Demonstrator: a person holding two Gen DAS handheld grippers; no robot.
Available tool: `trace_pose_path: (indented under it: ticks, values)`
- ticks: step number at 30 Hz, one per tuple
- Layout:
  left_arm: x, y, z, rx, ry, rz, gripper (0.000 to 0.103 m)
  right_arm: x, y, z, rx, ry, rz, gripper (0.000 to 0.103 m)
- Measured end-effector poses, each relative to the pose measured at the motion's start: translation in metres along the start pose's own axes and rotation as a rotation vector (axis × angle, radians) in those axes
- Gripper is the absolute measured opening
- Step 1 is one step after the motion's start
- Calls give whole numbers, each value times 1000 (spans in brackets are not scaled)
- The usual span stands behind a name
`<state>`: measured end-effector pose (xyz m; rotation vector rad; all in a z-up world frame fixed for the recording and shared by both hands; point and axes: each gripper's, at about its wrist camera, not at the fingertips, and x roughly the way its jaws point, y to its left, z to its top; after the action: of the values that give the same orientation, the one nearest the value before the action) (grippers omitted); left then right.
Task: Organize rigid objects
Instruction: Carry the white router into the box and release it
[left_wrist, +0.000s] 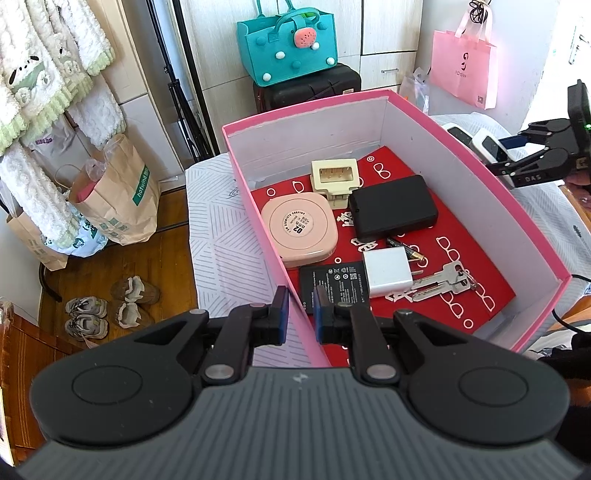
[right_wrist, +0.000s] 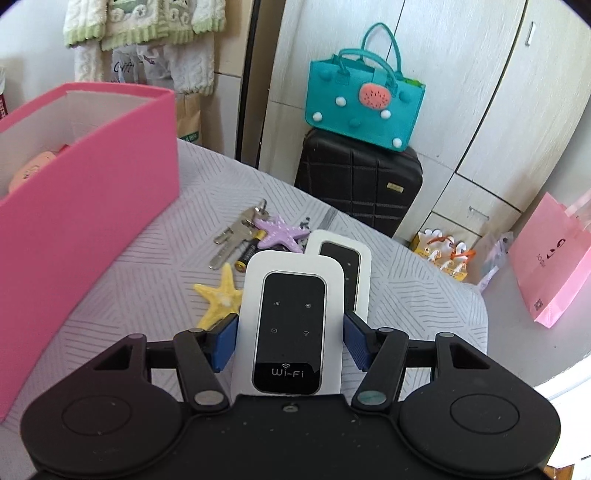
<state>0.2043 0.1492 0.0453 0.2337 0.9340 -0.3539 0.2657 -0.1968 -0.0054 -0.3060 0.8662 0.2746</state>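
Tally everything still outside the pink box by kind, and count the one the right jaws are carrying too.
Wi-Fi routers: 2, held router, second router
Starfish: 2, purple starfish, yellow starfish
Key bunch: 1
Battery: 1
Total: 6

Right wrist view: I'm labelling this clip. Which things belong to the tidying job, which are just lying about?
Job: Wi-Fi router held in right gripper, second router, keys, battery, yellow starfish, purple starfish, pink box.
Lying about: teal bag, black suitcase, pink bag.
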Motion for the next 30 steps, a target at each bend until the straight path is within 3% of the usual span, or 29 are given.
trace_pose_path:
  ticks: [8,13,17,20,26,30]
  values:
    - [0,-2,1,10,0,8,13,-36,11,13,-7,-43,53,65]
    - [0,-5,1,27,9,14,13,-75,27,33,-42,-147,108,65]
    - [0,-5,1,25,7,16,13,-99,45,53,-76,-234,234,65]
    - [0,-4,1,24,7,16,12,-105,66,67,-134,-249,371,65]
    - [0,-4,1,24,9,11,12,-82,123,88,-297,-123,633,65]
    - [0,-4,1,20,9,7,11,-60,165,98,-404,27,722,65]
